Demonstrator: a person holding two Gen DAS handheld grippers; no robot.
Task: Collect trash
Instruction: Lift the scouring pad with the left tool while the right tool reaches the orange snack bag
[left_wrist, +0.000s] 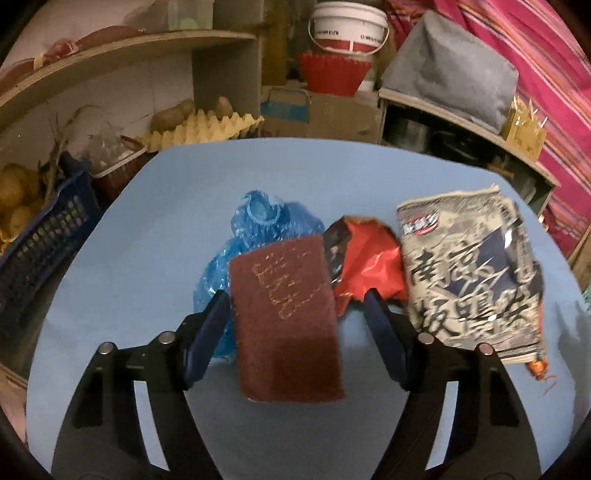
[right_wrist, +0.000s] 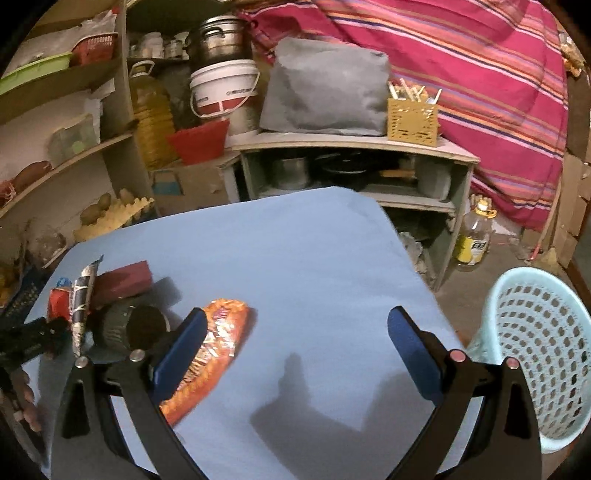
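The left gripper (left_wrist: 295, 317) stands wide around a maroon sponge (left_wrist: 286, 321), right gripper (right_wrist: 295, 354) wide near the empty basket (right_wrist: 543, 354)

counter (right_wrist: 295, 258): covered in plain blue
shelves (left_wrist: 129, 48): curved wooden boards on the left wall
egg tray (left_wrist: 207, 129): yellow, with potatoes (left_wrist: 173, 114) lying on it
bucket (left_wrist: 347, 26): white with a red band, standing above a red fluted tub (left_wrist: 332, 74)
oil jug (right_wrist: 151, 122): large, yellow, beside the shelves
grey bag (right_wrist: 325, 88): on top of a low cabinet (right_wrist: 354, 147)
striped cloth (right_wrist: 461, 74): pink, hanging behind
cutlery holder (right_wrist: 412, 118): yellow, just beside the grey bag
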